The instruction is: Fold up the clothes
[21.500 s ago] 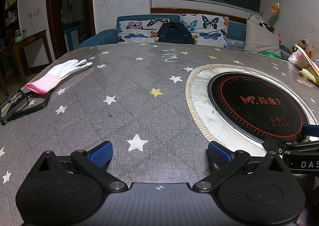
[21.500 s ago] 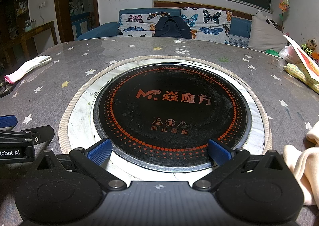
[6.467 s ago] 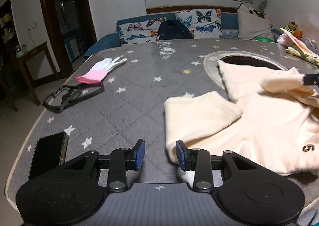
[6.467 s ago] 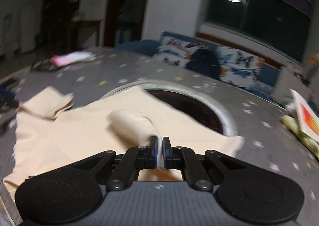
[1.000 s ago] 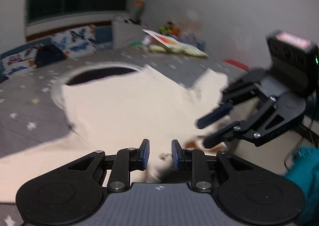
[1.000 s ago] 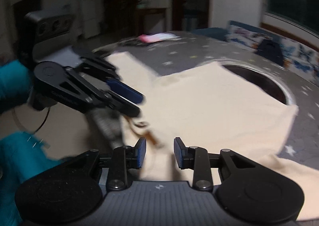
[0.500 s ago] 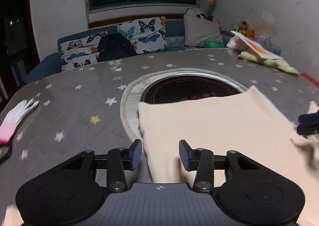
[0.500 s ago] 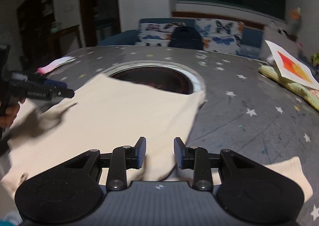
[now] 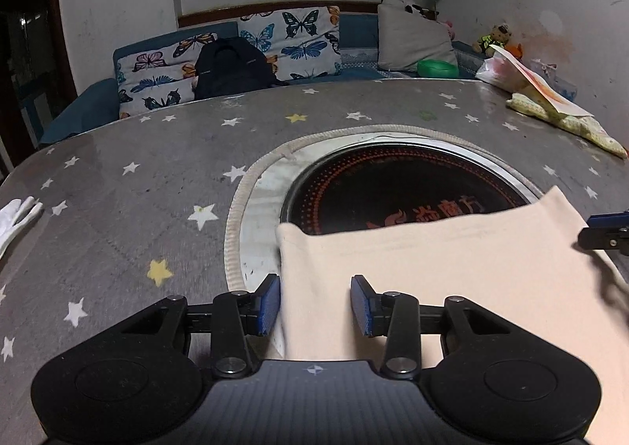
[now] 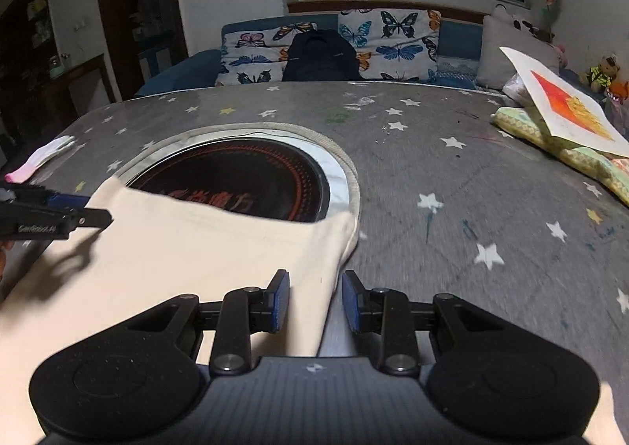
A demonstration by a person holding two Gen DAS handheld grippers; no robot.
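Both grippers hang low over a cream garment [image 9: 452, 268] that lies flat on the gray star-print table [image 9: 137, 177]. On the garment's left edge, the left gripper [image 9: 315, 305] has its blue pads [image 9: 268, 303] partly apart, not squeezing; the cloth edge sits in the gap. On the garment's right edge, the right gripper [image 10: 315, 301] has a narrower gap; the log has its jaws closing, the cloth edge is between them, and the pads do not press it. The garment's far edge covers the near part of the round black cooktop [image 9: 405, 185] sunk in the table. Past the garment to the left lies a white and pink glove [image 10: 41, 160]. Far to the garment's right sit a yellow-green cloth [image 10: 570, 154] and a red and white card [image 10: 566, 103]. Behind the table stands a sofa with butterfly cushions [image 9: 291, 40] and a black backpack [image 9: 232, 65]
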